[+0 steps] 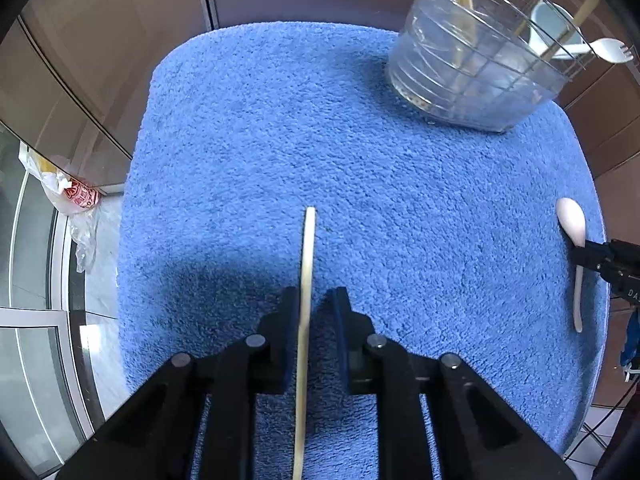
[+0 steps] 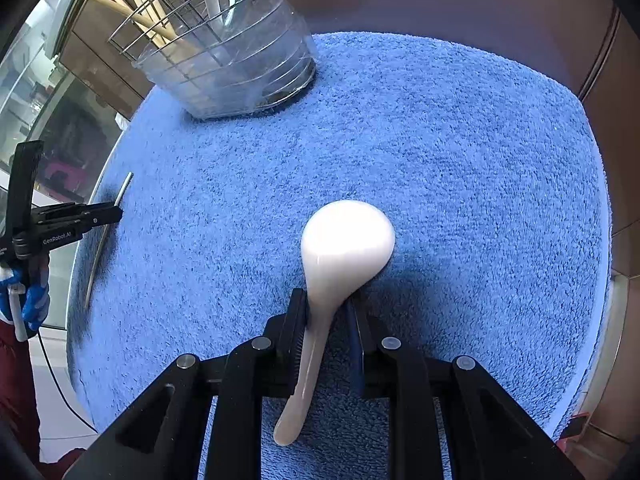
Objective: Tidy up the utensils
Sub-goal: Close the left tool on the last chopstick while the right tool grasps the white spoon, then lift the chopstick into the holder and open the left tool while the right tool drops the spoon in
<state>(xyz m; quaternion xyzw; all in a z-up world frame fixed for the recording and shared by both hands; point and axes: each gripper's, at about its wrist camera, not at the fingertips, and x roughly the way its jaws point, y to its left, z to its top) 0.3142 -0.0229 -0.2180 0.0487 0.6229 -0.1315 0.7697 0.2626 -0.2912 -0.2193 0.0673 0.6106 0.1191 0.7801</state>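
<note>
A pale wooden stick point(image 1: 307, 280) lies on the blue mat point(image 1: 360, 184) between the fingers of my left gripper point(image 1: 314, 300); the jaws stand apart with a gap on the right side. A white spoon point(image 2: 344, 248) lies bowl forward on the mat point(image 2: 460, 160) between the fingers of my right gripper point(image 2: 328, 304), which stand slightly apart around its handle. The clear utensil holder with a wire basket point(image 1: 476, 64) stands at the far right of the mat and holds several wooden sticks and a white fork point(image 1: 610, 50). It also shows in the right wrist view point(image 2: 228, 52).
The spoon point(image 1: 573, 236) and right gripper point(image 1: 592, 256) show at the mat's right edge. The stick point(image 2: 106, 236) and left gripper point(image 2: 100, 216) show at its left edge. A plastic bag point(image 1: 68, 196) lies left of the mat. Brown walls stand behind.
</note>
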